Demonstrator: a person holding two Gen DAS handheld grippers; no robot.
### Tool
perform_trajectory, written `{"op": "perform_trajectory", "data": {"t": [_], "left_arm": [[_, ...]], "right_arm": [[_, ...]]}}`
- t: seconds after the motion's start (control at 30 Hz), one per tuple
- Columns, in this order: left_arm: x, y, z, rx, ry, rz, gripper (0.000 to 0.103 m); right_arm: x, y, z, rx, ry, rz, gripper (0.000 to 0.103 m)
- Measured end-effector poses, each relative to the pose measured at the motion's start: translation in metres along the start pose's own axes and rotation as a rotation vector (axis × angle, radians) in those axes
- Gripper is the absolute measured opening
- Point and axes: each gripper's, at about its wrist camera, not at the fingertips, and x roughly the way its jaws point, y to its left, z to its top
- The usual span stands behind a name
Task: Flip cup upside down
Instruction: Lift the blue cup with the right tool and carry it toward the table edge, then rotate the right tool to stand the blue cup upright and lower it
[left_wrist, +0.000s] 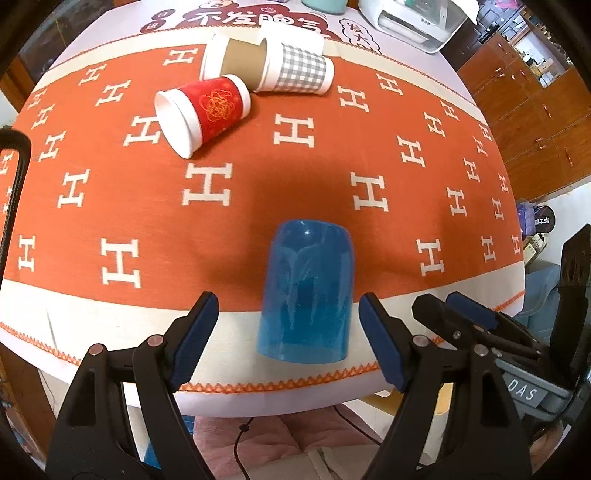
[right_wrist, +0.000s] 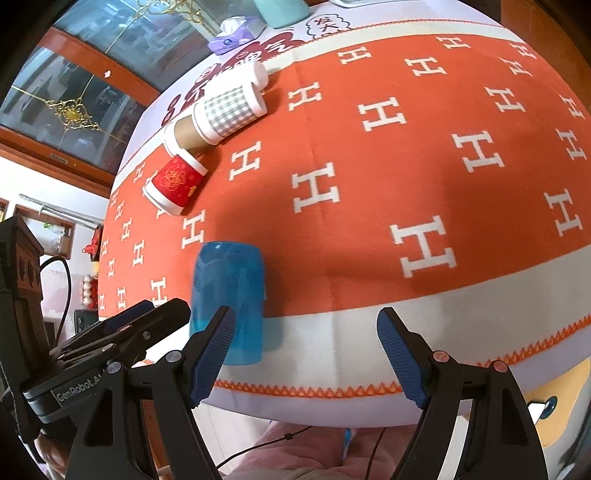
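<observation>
Blue cup (left_wrist: 306, 291) stands inverted near the surface (left_wrist: 229, 332) edge, between the spread left tongs (left_wrist: 288, 339); right tongs (right_wrist: 306, 354) spread beside it.

Cups counted on the bench
One translucent blue plastic cup (left_wrist: 306, 295); three paper cups: red-sleeved (left_wrist: 202, 112), brown-sleeved (left_wrist: 232, 59), grey-checked (left_wrist: 299, 68).

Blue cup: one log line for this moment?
blue cup: standing at table's near edge, closed end up | left gripper: open, cup between jaws, no contact | right gripper: open, beside cup | paper cups: lying far side
</observation>
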Motion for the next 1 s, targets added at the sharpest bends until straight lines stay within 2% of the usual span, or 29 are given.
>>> {"op": "perform_trajectory", "data": {"t": [0.53,0.7,1.0], "left_arm": [[-0.027,0.028,-0.002,0.021,-0.066,0.018,0.076],[-0.023,0.041,0.001,0.022,-0.077,0.039,0.076],[-0.001,0.076,0.007,-0.038,-0.031,0.043,0.076]], "right_arm": [[0.008,0.039,0.010,-0.045,0.042,0.060,0.081],[0.029,0.044,0.015,-0.038,0.093,0.086,0.081],[0.078,0.044,0.028,-0.006,0.202,0.134,0.081]]}}
